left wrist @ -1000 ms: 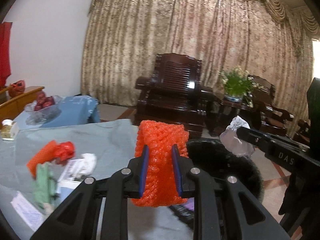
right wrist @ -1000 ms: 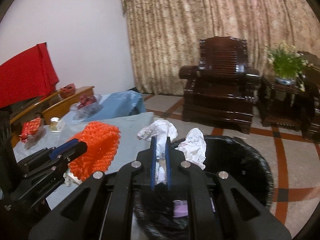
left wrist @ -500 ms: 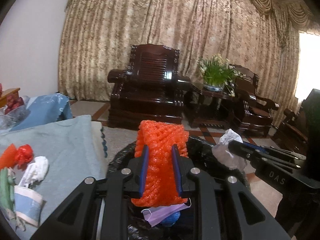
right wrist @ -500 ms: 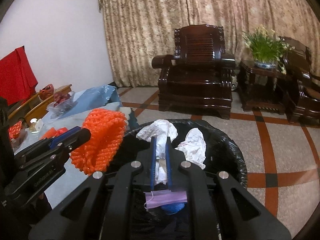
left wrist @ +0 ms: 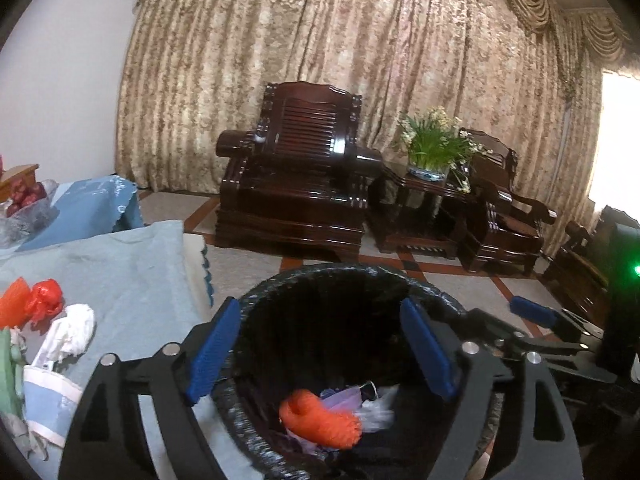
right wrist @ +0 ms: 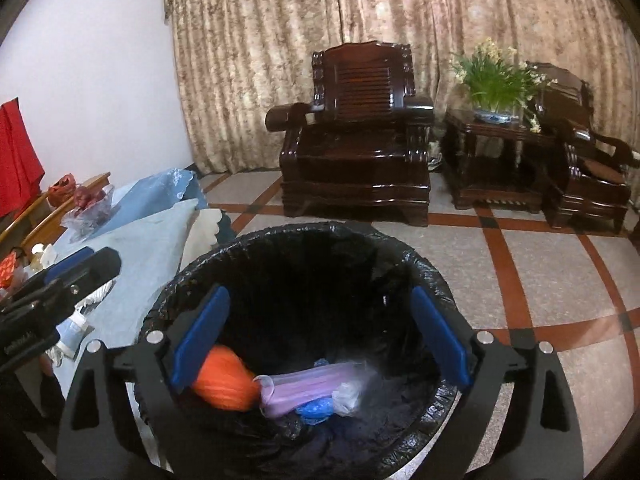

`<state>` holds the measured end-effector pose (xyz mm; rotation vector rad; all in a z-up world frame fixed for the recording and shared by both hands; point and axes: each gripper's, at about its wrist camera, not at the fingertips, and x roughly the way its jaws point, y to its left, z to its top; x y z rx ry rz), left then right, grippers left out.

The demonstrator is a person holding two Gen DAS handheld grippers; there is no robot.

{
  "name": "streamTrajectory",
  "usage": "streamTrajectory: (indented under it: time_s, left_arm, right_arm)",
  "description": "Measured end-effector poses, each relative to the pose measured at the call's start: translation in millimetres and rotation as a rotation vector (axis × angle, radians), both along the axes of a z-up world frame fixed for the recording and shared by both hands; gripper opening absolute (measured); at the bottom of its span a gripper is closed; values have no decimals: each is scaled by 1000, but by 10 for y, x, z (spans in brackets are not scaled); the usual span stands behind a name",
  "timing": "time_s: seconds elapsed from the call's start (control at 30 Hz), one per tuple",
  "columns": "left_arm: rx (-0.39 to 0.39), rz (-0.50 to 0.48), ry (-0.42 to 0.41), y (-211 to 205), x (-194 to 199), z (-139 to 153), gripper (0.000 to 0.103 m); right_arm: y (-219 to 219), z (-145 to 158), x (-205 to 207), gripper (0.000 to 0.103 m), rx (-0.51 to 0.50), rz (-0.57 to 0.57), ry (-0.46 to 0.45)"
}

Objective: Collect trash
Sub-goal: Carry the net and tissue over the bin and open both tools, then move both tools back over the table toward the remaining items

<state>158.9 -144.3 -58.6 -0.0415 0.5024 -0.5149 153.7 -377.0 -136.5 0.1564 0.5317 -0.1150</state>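
- Drop step: my left gripper (left wrist: 320, 344) and right gripper (right wrist: 320, 336) are opening, empty, over the bin (right wrist: 424, 264)
- Orange net (left wrist: 320, 424) lies inside it
- Next: table (left wrist: 120, 272) litter beside the bin

The left gripper (left wrist: 320, 354), earlier clamped on the orange foam net (left wrist: 320, 420), is opening with nothing between its jaws; the net now lies in the bin (left wrist: 340, 276). The right gripper (right wrist: 320, 336) is likewise opening, its white tissue (right wrist: 348, 396) dropped inside.
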Motion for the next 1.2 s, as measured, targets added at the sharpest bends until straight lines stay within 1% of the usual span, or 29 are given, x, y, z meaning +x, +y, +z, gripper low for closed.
streamTrajectory:
  time_s: [0.17, 0.23, 0.4, 0.6, 0.77, 0.83, 0.97, 1.03, 1.2]
  left_arm:
    - [-1, 51, -15, 291, -61, 60, 86]
    - [6, 81, -28, 431, -103, 93, 88]
    - [41, 180, -64, 871, -275, 136, 89]
    - [96, 323, -99, 1448, -508, 111, 89]
    - [140, 432, -89, 1895, -650, 2, 89]
    - [160, 479, -71, 2061, -696, -79, 89]
    - [173, 560, -33, 2298, -771, -236, 89]
    - [175, 607, -16, 2403, -803, -337, 89]
    - [179, 650, 11, 2547, -856, -536, 89]
  right_arm:
    - [99, 64, -46, 93, 17, 19, -18]
    - [202, 120, -51, 93, 17, 36, -31]
    - [552, 228, -34, 94, 29, 107, -60]
    - [1114, 302, 49, 94, 24, 220, -83]
    - [1654, 290, 125, 94, 20, 323, -82]
    - [1834, 274, 139, 94, 13, 355, -79]
    - [2223, 173, 173, 94, -4, 421, -59]
    - [2363, 115, 178, 94, -13, 442, -49]
    - [2559, 9, 214, 94, -31, 466, -20]
